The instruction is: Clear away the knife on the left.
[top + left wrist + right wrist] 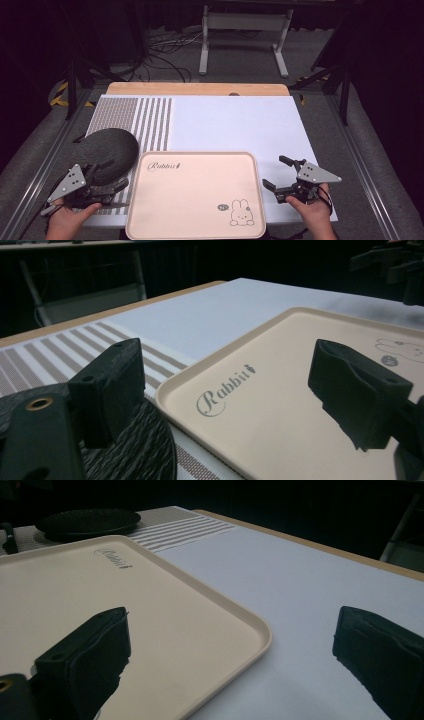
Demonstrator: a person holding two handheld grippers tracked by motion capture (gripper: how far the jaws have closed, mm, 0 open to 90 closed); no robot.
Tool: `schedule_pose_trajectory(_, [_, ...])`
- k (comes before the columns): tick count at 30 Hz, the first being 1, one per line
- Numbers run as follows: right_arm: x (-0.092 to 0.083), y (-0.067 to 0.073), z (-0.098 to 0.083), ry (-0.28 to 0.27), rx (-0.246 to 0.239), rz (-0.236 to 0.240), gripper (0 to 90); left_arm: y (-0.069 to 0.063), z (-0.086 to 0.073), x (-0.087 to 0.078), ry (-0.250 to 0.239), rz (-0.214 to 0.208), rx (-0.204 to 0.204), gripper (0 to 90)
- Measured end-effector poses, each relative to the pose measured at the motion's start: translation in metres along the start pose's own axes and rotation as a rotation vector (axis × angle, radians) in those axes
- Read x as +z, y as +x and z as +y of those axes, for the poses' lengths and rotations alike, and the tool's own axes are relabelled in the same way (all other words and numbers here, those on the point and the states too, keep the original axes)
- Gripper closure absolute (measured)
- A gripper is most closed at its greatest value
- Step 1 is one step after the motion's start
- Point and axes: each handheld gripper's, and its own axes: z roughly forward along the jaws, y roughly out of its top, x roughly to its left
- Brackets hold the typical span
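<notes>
The tray (195, 200) lay on the surface's (240, 125) near edge, flanked by both hand-held grippers, left (112, 192) and right (275, 175), jaws held wide, empty. Apparently the approach was under way; closing on its rims was needed next.

The beige tray (195, 195) carries the word "Rabbit" in dark script at its upper left corner in the high view. At its lower right sits a small rabbit drawing with a tiny dark speech bubble whose writing is too small to read.
</notes>
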Motion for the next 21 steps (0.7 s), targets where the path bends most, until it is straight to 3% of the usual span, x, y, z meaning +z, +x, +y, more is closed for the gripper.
schedule_pose_trajectory(7, [-0.0004,-0.0006,-0.0015,0.002,0.008,0.002,3.1,-0.0001,0.0017,-0.0004,-0.012,-0.013,-0.017,17.0])
schedule_pose_trajectory(21, [-0.0006,-0.0002,-0.0018,0.001,0.005,0.008,3.1,0.0,0.0039,-0.0001,0.013,-0.019,0.002,17.7])
